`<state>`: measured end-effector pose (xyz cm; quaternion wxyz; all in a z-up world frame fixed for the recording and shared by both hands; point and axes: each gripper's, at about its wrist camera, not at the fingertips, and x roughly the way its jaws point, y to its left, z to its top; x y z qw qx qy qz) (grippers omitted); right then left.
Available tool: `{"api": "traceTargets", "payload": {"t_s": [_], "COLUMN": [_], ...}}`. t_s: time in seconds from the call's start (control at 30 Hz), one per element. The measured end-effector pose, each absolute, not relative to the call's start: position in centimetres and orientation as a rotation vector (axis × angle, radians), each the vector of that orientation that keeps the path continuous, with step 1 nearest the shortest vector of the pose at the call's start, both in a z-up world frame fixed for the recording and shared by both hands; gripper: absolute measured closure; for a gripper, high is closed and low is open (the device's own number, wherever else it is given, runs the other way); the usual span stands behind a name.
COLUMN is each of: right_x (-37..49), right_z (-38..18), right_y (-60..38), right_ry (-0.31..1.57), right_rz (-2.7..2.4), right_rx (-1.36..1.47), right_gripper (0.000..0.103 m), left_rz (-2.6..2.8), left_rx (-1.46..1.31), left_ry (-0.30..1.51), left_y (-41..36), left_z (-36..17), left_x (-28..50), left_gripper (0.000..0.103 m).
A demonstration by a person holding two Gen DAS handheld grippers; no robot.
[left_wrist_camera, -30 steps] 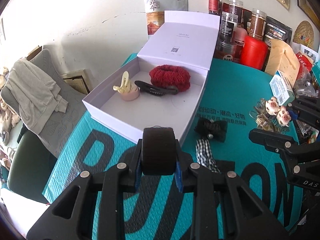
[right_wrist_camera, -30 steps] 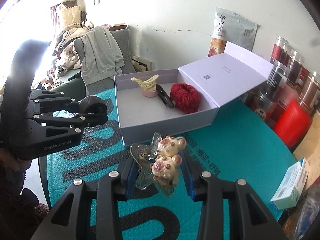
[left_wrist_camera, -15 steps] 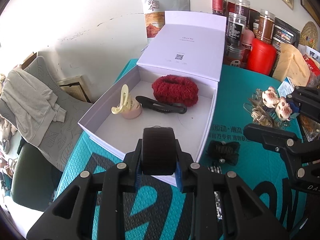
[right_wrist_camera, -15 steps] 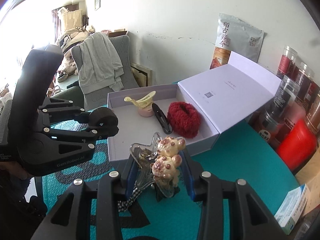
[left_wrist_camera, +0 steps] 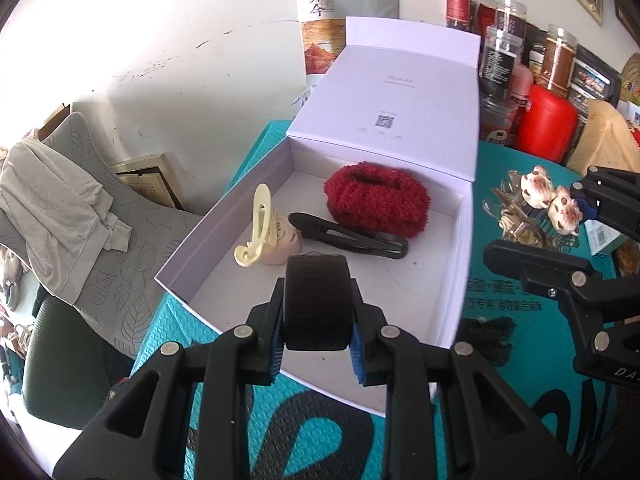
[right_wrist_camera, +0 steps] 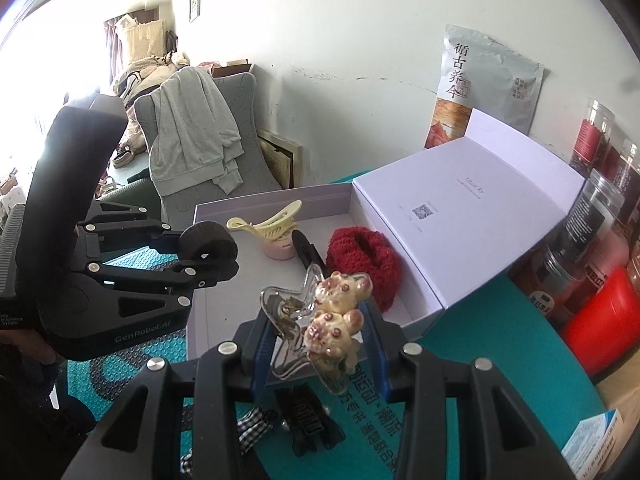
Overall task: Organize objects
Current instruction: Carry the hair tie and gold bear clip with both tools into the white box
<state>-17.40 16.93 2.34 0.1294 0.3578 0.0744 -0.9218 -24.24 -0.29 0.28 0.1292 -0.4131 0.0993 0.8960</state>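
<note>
An open white box (left_wrist_camera: 460, 264) (right_wrist_camera: 424, 300) lies on the teal mat with a red scrunchie (left_wrist_camera: 376, 200) (right_wrist_camera: 362, 256), a black flat hair clip (left_wrist_camera: 348, 236) (right_wrist_camera: 306, 254) and a cream claw clip (left_wrist_camera: 260, 228) (right_wrist_camera: 266, 222) on a pink piece inside. My left gripper (left_wrist_camera: 318, 336) (right_wrist_camera: 212, 258) is shut on a black roll (left_wrist_camera: 318, 302) (right_wrist_camera: 208, 242) over the box's near end. My right gripper (right_wrist_camera: 316, 344) (left_wrist_camera: 560, 236) is shut on a clear clip with two bear heads (right_wrist_camera: 338, 316) (left_wrist_camera: 536, 204) at the box's right side.
A black bow with checked ribbon (right_wrist_camera: 300, 424) (left_wrist_camera: 486, 332) lies on the mat (left_wrist_camera: 516, 160) beside the box. Jars (left_wrist_camera: 504, 48), a red canister (left_wrist_camera: 550, 122) and a tea pouch (left_wrist_camera: 344, 12) stand behind. A chair with grey cloth (left_wrist_camera: 56, 216) is on the left.
Both grippers moved forward with their loads. The left one now hangs over the box's inside; the right one came level with the box's right wall.
</note>
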Motion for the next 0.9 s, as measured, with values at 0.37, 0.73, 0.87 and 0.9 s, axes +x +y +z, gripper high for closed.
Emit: {"api": "traceTargets", "payload": {"t_s": [0.37,0.73,0.87,0.9], "right_x": [-20.8,-23.5,-24.3,-24.5], "right_z": [-0.1,-2.7,-3.5,-3.7], "right_y": [16.9,16.2,16.1,16.1], "right_ry": [0.194,0.200,0.204,0.205], "right_rz": [-2.650,-2.610,-2.607,-2.604], "right_rx": [1.092,1.147,1.168,1.175], "right_gripper": [0.062,0.062,0.062,0.062], "left_rz": [2.571,2.548,2.525,2.520], "left_rx": [-1.235,-1.279,-1.297,-1.300], "left_ry": [0.296,0.307,0.305,0.309], "left_y": [-0.7,-1.1,-1.0,-0.9], "left_z": [-2.4,-5.1,-6.1,-6.3], "left_x": [-27.9,-30.8,-31.7,-31.9], "left_gripper": [0.078,0.078,0.078,0.078]}}
